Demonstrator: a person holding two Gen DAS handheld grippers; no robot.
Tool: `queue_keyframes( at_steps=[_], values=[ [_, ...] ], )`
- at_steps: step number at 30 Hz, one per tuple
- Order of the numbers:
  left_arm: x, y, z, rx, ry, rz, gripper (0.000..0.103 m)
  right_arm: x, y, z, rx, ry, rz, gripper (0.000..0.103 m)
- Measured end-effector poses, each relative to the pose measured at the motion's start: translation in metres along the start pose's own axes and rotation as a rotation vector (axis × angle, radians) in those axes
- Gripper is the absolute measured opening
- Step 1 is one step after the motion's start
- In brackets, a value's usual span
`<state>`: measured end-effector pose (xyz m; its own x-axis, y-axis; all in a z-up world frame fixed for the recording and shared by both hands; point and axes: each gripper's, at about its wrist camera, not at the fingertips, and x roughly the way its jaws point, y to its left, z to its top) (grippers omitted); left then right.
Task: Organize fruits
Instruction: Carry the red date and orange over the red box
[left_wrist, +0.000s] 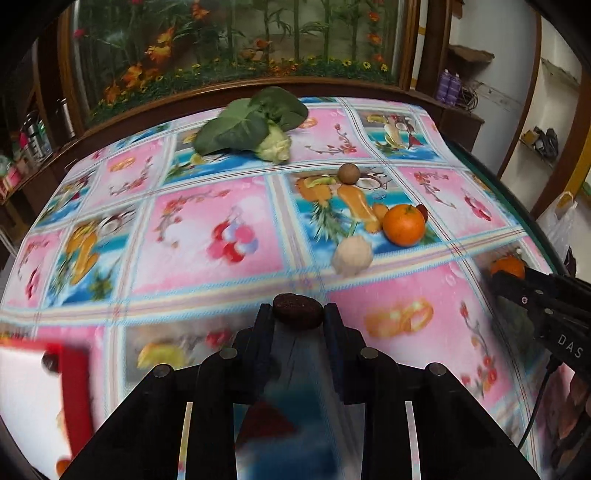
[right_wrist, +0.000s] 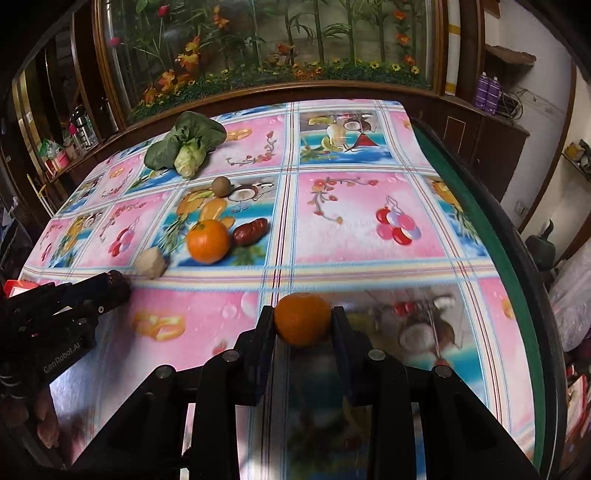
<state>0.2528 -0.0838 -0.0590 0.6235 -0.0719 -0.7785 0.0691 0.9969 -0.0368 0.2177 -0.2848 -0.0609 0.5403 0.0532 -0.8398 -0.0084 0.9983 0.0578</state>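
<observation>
Count on the bench (right_wrist: 369, 280): two oranges, one loose at centre left (right_wrist: 207, 241) and one at lower centre (right_wrist: 303, 318); two dark red dates (right_wrist: 250, 232) (left_wrist: 297, 310); one brown kiwi (right_wrist: 221, 185); one pale knobbly root (right_wrist: 151, 263); one leafy green vegetable, upper left (right_wrist: 184, 146).

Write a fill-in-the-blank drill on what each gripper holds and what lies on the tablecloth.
1. The right gripper is shut on a fruit coloured ____.
2. The left gripper is shut on a dark ____-coloured fruit.
3. On the tablecloth, the loose orange lies right beside a reddish date, and the number of oranges in the right wrist view is ____.
4. The leafy green vegetable lies at the ____ end of the table.

Missing words: orange; brown; two; far
</observation>
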Motion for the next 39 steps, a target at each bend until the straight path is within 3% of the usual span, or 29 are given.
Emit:
queue_keyframes(
  at_steps=[11,17,39],
  values=[
    [-0.099,0.007,-0.059,-0.024,-0.053,-0.011,0.026,-0.06,0.043,-0.047,-0.049,-0.026,-0.01,0.031],
    [-0.133,0.015,-0.082,-0.045,-0.077,-0.024,0.026,-0.081,0.063,-0.065,-0.069,-0.036,-0.05,0.031],
    [-0.174,0.026,-0.107,-0.065,-0.109,-0.01,0.026,-0.121,0.107,-0.081,-0.162,-0.113,-0.115,0.031]
  ],
)
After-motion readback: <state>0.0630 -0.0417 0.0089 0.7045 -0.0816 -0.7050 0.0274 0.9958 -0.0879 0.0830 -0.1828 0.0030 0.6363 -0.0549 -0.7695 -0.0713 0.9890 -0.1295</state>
